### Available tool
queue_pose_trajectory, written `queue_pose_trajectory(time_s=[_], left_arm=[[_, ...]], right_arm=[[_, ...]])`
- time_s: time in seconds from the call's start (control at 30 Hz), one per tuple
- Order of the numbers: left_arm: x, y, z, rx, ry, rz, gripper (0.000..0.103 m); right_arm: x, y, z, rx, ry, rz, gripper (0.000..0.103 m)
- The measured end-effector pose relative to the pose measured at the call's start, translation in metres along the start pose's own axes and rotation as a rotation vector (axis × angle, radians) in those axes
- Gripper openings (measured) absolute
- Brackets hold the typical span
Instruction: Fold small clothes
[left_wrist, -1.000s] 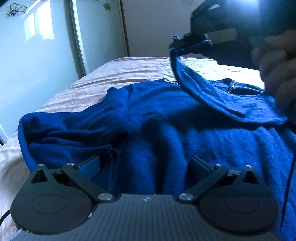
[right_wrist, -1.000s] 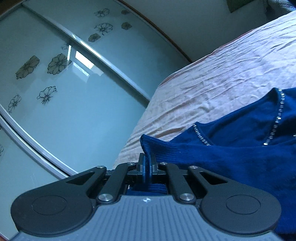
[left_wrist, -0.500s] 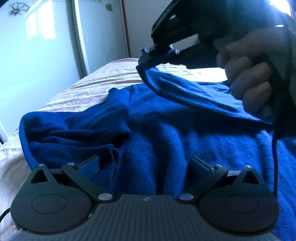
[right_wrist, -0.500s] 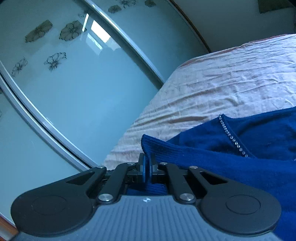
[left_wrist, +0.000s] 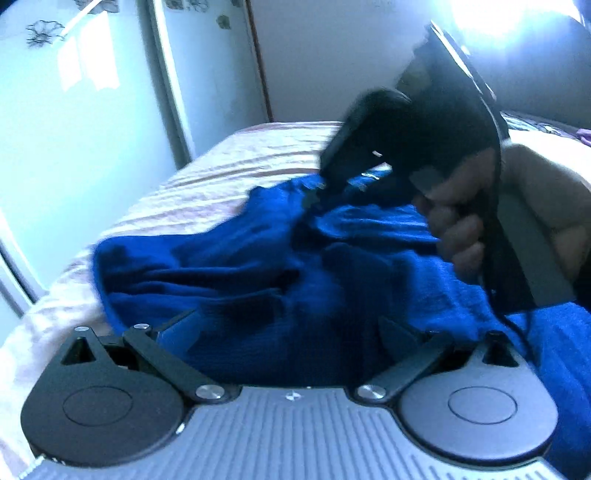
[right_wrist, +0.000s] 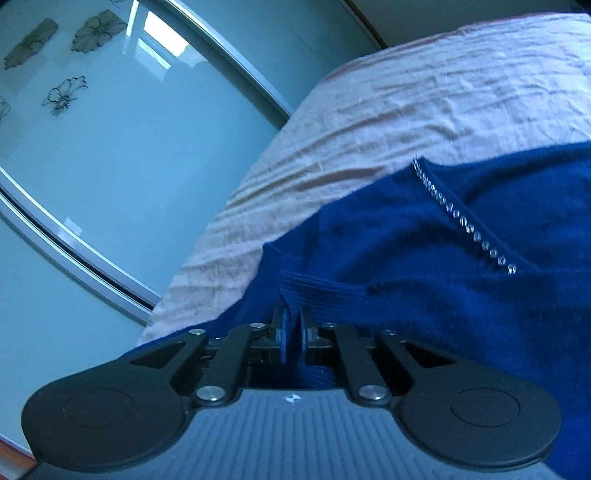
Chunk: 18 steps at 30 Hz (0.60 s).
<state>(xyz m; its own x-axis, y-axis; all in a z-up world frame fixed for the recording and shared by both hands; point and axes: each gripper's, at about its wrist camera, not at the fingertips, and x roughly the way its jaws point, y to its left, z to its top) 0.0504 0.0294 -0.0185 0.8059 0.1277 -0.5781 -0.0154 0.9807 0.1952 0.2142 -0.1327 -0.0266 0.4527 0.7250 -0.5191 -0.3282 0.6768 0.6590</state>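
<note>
1. Carrying a ribbed cuff of the deep-blue knitted sweater (right_wrist: 461, 280) in my right gripper (right_wrist: 293, 332); jaws nearly closed, pinching the knit.
2. Left gripper (left_wrist: 291, 332) gapes wide above the sweater's body, holding nothing.
3. Sweater lies rumpled on the pale pink wrinkled bedsheet (right_wrist: 424, 96), rhinestone-trimmed neckline (right_wrist: 465, 221) uppermost.
4. Risk: thin pinch on the cuff could slip if I tug sideways.
5. Risk: bunched cloth underneath could trap creases; the left gripper pins nothing, so the body may drag.

Left claw (left_wrist: 288, 332): black linkages, silver screws, ribbed grey body, blue pads (left_wrist: 177, 332).
</note>
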Motion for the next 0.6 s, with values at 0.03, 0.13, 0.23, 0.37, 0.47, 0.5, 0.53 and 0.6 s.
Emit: queue_pose_trajectory(time_s=[0.03,0.13,0.23,0.37,0.47,0.5,0.53,0.6], left_arm=[[-0.003,0.008,0.000,-0.009,0.001,0.020,0.103],[-0.006,0.032,0.001,-0.054,0.012,0.078,0.103],[-0.003,0.063,0.005,-0.140,0.038,0.098,0.103],[0.006,0.097,0.004,-0.245,0.060,0.103,0.101],[0.013,0.116,0.003,-0.335,0.096,0.036,0.096],[0.015,0.121,0.002,-0.376,0.110,0.003,0.092],[0.017,0.127,0.001,-0.421,0.123,-0.034,0.092],[0.021,0.134,-0.001,-0.493,0.143,-0.085,0.092]], right_arm=[[0.000,0.001,-0.001,0.002,0.001,0.002,0.007],[-0.004,0.004,-0.006,-0.019,-0.002,0.010,0.013],[0.000,0.007,-0.007,-0.073,0.017,-0.083,0.019],[-0.020,0.026,-0.016,-0.141,-0.058,-0.116,0.020],[-0.037,0.056,-0.034,-0.331,-0.094,-0.144,0.020],[-0.041,0.064,-0.040,-0.383,-0.095,-0.150,0.020],[-0.043,0.072,-0.046,-0.442,-0.090,-0.148,0.020],[-0.047,0.089,-0.066,-0.597,-0.057,-0.130,0.020]])
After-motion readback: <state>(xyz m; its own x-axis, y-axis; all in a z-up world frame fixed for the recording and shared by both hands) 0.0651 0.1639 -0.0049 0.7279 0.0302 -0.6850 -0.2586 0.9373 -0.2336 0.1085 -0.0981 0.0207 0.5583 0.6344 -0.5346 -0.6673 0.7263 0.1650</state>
